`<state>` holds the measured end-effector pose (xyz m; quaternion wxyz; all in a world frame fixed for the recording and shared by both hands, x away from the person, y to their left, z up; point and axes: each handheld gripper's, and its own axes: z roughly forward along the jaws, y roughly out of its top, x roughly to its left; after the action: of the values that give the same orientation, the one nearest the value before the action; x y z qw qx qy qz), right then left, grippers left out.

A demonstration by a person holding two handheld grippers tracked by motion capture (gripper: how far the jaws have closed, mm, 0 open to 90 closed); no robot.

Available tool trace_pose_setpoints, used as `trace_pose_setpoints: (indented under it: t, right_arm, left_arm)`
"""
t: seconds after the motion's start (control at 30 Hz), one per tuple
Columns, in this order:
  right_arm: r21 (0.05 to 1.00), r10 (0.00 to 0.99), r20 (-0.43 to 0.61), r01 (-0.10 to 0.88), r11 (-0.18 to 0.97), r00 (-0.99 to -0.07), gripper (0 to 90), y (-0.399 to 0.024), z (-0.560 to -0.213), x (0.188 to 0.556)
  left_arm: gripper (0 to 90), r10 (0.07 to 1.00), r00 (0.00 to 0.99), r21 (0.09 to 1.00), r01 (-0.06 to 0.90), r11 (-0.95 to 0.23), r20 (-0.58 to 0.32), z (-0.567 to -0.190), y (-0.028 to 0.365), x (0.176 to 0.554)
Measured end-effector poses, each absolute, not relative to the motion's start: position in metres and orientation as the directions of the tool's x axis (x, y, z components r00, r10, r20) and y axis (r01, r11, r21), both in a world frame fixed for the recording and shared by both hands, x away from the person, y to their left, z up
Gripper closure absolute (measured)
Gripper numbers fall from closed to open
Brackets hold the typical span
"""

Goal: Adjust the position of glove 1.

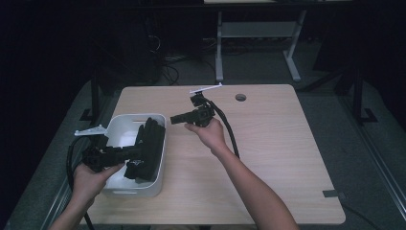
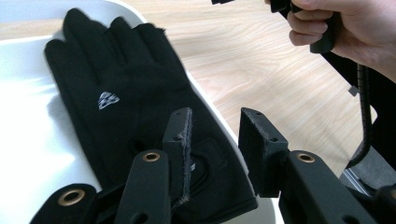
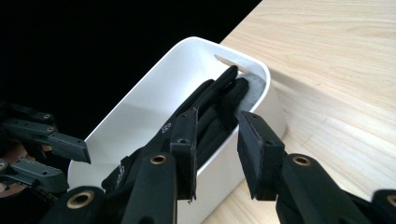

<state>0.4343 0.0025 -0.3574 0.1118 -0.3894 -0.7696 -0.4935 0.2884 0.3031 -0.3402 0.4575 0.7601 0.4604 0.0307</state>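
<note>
2 grippers hovering apart, black glove [image 2: 126, 107] lying in white bin [image 1: 158, 184] on table [image 1: 277, 143].

Left gripper [image 2: 215, 140] above bin's rim, jaws parted, gripping nothing, glove just below and ahead. Right gripper [image 3: 215, 149] held beside the bin, jaws likewise parted and empty, glove ahead inside the bin.

The right gripper [image 3: 215, 154] rises from the bottom edge with its two black jaws a little apart and nothing between them. Beyond it, a white bin [image 3: 154, 88] stands on a pale wooden desk [image 3: 336, 70], with black gloves [image 3: 212, 109] lying along its inner wall. The left gripper [image 3: 77, 165] shows at the left edge beside the bin, against a dark background.
</note>
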Motion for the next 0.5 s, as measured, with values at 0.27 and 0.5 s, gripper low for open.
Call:
trace_pose_setpoints:
  t: [0.27, 0.5]
  right_arm:
    - [0.680, 0.505, 0.551, 0.708, 0.190, -0.665, 65.8, -0.018, -0.353, 0.431]
    - [0.684, 0.514, 0.552, 0.709, 0.172, -0.657, 63.9, -0.036, -0.351, 0.428]
  left_arm:
    - [64.1, 0.712, 0.595, 0.732, 0.661, -0.168, -0.374, -0.335, 0.288, 0.291]
    - [64.1, 0.696, 0.615, 0.734, 0.653, -0.186, -0.371, -0.332, 0.273, 0.294]
